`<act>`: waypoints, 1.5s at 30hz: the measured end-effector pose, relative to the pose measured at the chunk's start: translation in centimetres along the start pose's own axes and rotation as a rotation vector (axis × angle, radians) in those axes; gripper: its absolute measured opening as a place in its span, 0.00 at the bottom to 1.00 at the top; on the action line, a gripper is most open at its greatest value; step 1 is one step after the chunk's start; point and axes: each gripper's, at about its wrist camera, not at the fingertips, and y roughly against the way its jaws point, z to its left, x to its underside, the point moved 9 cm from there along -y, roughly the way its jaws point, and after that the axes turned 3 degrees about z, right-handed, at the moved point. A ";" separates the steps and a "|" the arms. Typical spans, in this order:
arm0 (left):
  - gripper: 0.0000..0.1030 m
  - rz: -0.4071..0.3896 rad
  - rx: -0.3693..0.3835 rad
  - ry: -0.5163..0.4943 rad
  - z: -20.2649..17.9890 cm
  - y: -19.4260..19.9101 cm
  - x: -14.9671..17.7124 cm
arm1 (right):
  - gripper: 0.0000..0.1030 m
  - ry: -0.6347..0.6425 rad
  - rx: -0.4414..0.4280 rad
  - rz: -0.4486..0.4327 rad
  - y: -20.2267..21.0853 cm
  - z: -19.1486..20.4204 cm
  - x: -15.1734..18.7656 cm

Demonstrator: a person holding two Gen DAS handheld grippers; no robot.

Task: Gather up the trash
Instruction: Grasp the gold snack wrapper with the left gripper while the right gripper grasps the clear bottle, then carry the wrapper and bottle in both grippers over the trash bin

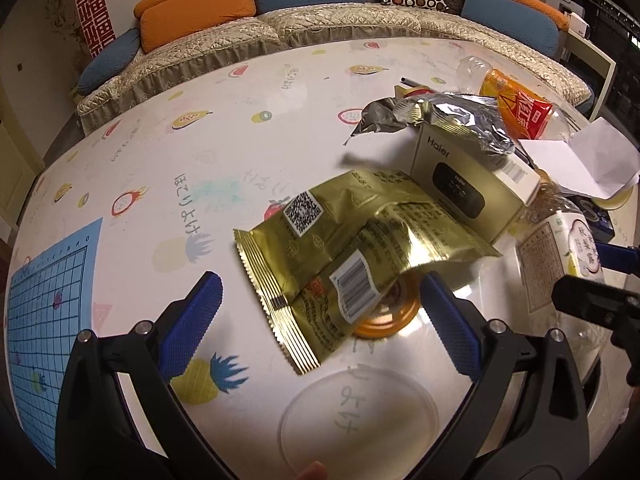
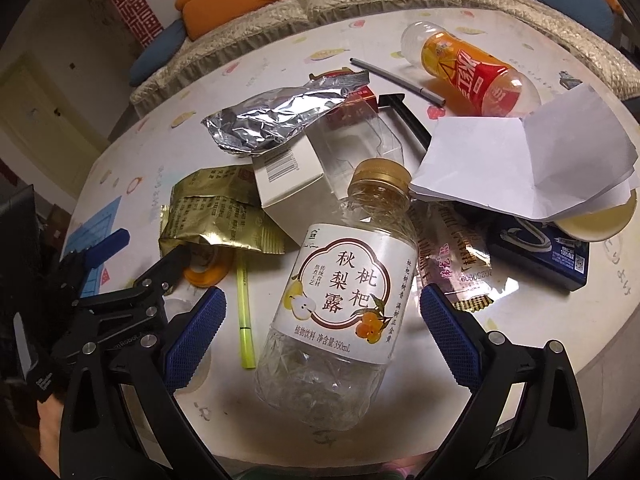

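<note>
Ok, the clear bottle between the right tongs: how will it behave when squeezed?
The clear bottle looks empty, so probably light. Its thin, crinkled walls may buckle under pressure. Lying on its side, round, it could roll away if the open right tongs nudge it.

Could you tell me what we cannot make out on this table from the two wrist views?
- Orange round object: left wrist view, mostly covered by the gold wrapper; identity unclear.
- Dark blue box: right wrist view, partly under the white paper.
- Clear bottle: contents, if any, unclear.
</note>
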 end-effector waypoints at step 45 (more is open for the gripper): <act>0.20 -0.113 0.133 0.052 -0.8 2.8 -1.2 | 0.66 0.046 0.024 0.092 -0.1 -1.5 1.4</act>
